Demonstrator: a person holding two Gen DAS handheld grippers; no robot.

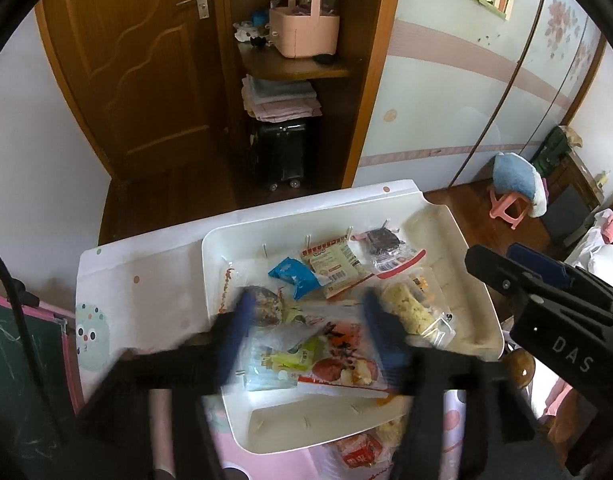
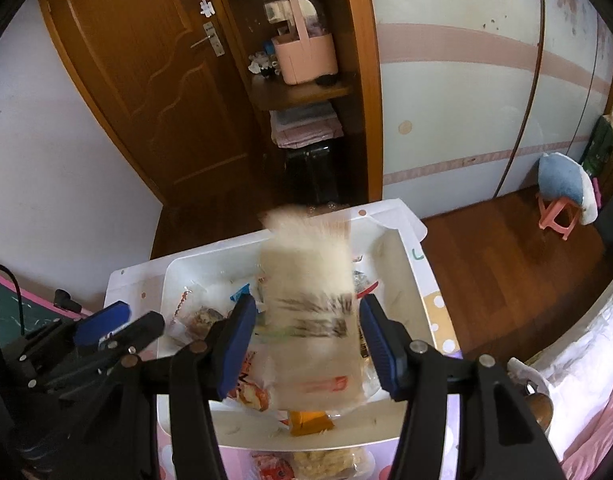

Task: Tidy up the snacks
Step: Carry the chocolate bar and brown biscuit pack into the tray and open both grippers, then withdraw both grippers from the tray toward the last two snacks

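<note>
**Snacks going into the white tray, one packet in mid-drop**

Left wrist view: the white tray [image 1: 458,240] sat on a dotted white tabletop [image 1: 146,264], and it served as the landmark for everything else. Inside it lay a loose heap of packets: a blue packet [image 1: 294,276] toward the far side, a green-and-red sachet [image 1: 334,268] just beside that, a yellow crumbly snack bag [image 1: 406,308] nearer the right wall, and a large red-printed bag [image 1: 338,352] at the near middle. The left gripper [image 1: 306,332] hung over that near middle with its jaws spread wide; they straddled the red-printed bag and a small green-yellow packet [image 1: 290,360] without pressing on either, so I judged it released and empty. Both its blue fingers [image 1: 242,320] were smeared by motion.

Right wrist view: a long pale packet [image 2: 310,304], heavily blurred, stood between the blue pads [image 2: 242,336] of the right gripper [image 2: 306,340] above the tray's middle. Gaps showed on both sides, so the pads seemed clear of it, and I read it as let go and dropping into the tray [image 2: 390,236]. More snacks [image 2: 314,460] waited outside the tray's near edge.

The step looked like depositing packets into the tray. The next move would call for lifting clear and reaching back to the packets by the near edge, taking one flat by its sides.
</note>
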